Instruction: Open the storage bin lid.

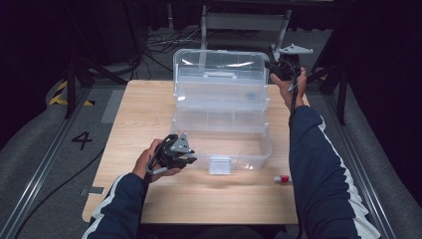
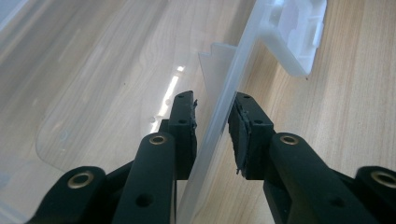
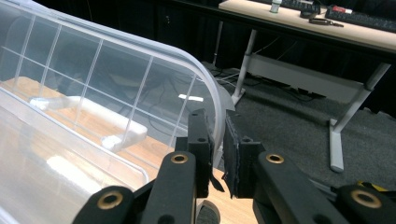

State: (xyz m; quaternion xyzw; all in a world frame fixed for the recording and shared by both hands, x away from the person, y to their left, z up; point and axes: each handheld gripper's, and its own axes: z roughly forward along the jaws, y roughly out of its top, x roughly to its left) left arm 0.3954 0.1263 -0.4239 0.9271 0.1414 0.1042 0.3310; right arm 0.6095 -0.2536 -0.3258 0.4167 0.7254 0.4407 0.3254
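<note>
Standing open on the surface [image 1: 149, 199], the clear box [image 1: 224, 149] is pinched by left tongs [image 2: 212, 116] at its front wall and right tongs [image 3: 217, 140] at the raised lid [image 1: 219, 74], closing judged undone.

Clear plastic storage box [image 1: 221, 144], lid [image 1: 219, 74] upright, on wooden table [image 1: 139, 114]

Clear, colourless plastic box [image 1: 221, 144] and raised lid [image 1: 219, 74], ribbed in a grid; pale wood-grain table [image 1: 149, 114]; black grippers, left [image 1: 180, 158] and right [image 1: 279, 69], with grey plates; navy sleeves [image 1: 318, 164] striped white; small red-and-white item [image 1: 282, 178]; grey floor [image 1: 45, 149].
</note>
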